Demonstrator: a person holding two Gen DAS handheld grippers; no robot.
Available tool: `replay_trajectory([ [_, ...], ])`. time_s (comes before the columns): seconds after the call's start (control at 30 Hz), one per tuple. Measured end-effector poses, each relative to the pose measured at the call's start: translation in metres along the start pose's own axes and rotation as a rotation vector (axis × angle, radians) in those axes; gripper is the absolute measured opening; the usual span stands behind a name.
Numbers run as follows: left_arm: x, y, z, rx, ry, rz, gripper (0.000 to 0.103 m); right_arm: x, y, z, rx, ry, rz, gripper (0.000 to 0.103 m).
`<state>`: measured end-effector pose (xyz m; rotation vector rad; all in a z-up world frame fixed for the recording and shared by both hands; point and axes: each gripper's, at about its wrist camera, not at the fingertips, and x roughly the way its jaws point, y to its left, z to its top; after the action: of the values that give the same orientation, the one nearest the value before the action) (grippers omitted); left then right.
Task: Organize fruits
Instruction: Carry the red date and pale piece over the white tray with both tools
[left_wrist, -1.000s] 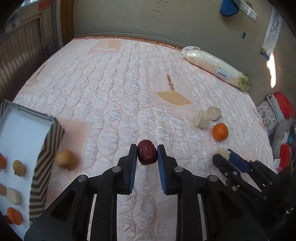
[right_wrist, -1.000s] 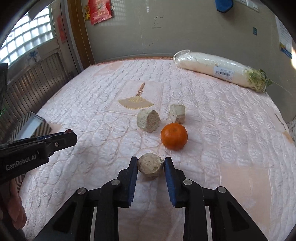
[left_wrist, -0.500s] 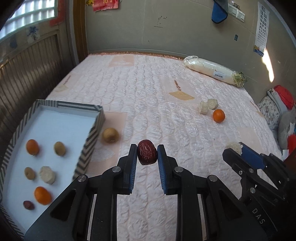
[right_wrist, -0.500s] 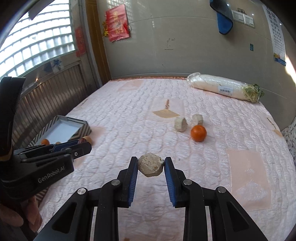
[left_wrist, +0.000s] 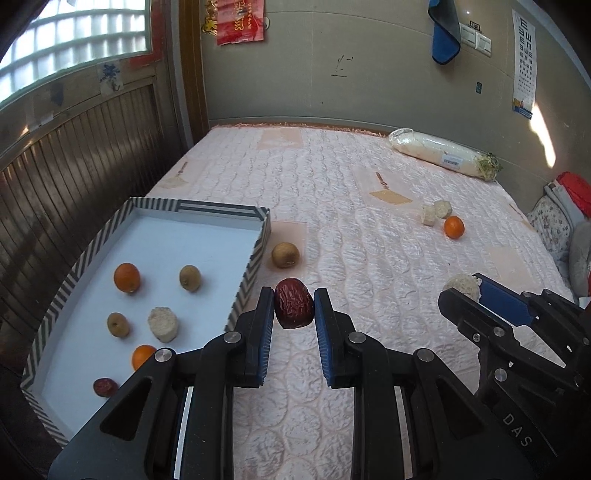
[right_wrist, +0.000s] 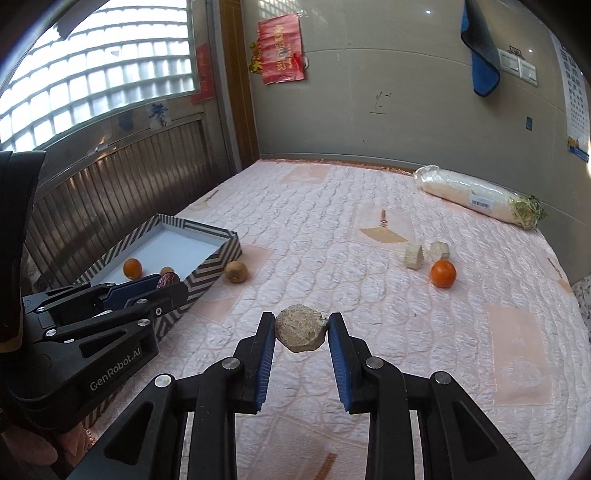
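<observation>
I hold a date in the left gripper | right gripper clamps a pale chunk | both lifted off the bed for carrying | box at 9 o'clock, likely destination | orange waits at 2 o'clock

The box has black and white stripes outside and is white inside. The bed cover is pale pink. The date is dark red. The orange is bright orange.
</observation>
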<state>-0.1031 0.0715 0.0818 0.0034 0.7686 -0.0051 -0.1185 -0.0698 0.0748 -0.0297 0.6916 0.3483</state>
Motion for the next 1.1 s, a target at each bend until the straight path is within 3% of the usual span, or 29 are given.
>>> replay_trajectory([
  [1.1,-0.015,0.056,-0.004,-0.061,-0.050,0.100,0.021,0.019,0.068,0.015,-0.119,0.013,0.067,0.028],
])
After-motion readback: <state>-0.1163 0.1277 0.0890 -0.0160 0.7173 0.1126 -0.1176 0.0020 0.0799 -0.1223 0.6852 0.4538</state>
